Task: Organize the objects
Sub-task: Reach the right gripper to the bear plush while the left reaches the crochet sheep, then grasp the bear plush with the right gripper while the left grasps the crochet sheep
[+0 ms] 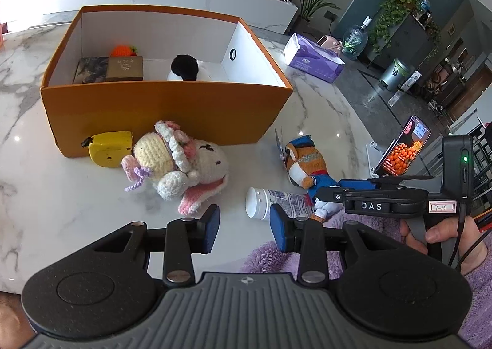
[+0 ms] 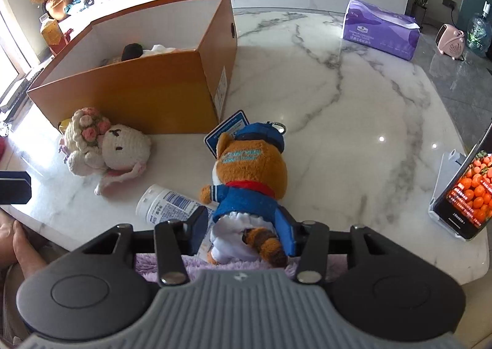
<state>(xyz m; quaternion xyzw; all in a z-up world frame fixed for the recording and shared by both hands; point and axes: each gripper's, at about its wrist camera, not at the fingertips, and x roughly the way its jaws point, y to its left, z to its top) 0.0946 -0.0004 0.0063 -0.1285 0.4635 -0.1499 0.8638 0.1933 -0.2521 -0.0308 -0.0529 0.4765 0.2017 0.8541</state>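
A white marble table (image 2: 353,109) in a bright living room carries the scene. The right tool (image 2: 246,227) stands spread at the table's near edge, its blue fingers (image 2: 201,220) on either side of the lower body of a plush fox in a blue uniform (image 2: 250,170); whether the pads press it cannot be told. The left tool (image 1: 244,226) is spread and empty, above bare table near that edge. Between the two tools lies a white bottle (image 1: 270,200) on its side, touching the fox. Farther left lies a crocheted lamb with a flower crown (image 1: 181,164), beside a yellow tape measure (image 1: 109,147) against the orange box (image 1: 166,109). The box holds small boxes, an orange knitted piece and a black-and-white plush. A propped phone (image 2: 464,192) and a purple tissue pack (image 2: 381,28) stand to the right.
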